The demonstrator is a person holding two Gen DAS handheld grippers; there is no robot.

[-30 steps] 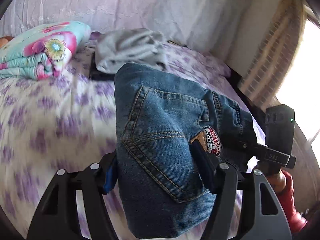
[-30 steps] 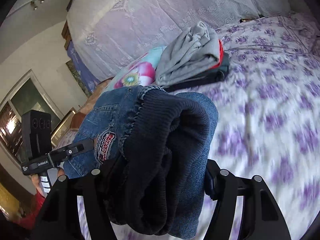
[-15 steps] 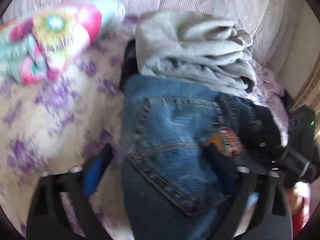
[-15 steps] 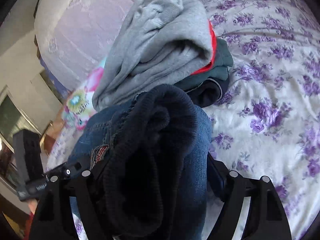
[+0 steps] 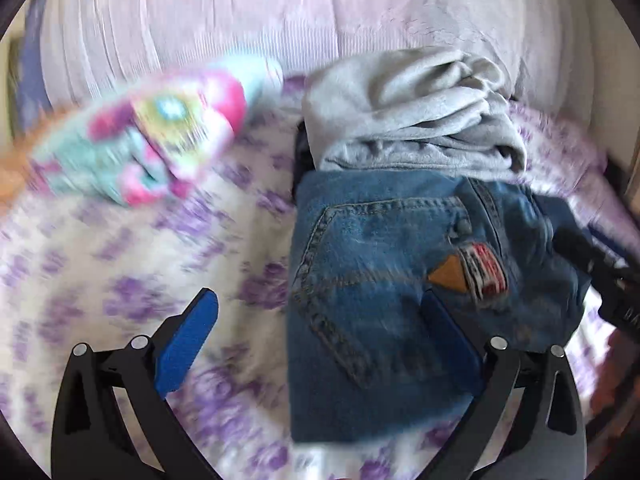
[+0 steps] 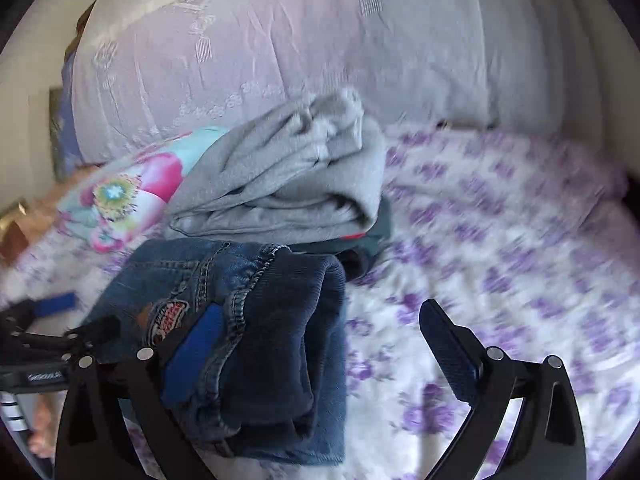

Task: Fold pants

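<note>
On the purple-flowered bedsheet (image 5: pixel 120 280), just in front of a stack topped by a folded grey sweatshirt (image 5: pixel 412 116), the folded jeans (image 5: pixel 380 280) are laid down. Left gripper (image 5: pixel 316 336) and right gripper (image 6: pixel 324 344) have just been opened wide and nothing is gripped, though one pad of each is seen against the denim. If a pad is dragged across the bundle on withdrawal, the top fold could be pulled open.

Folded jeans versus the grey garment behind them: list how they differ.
The folded jeans are blue denim with a stitched pocket and patch; the grey garment is plain and soft. The jeans lie straight on the bedsheet; the grey garment tops darker clothes. Both are folded.
</note>
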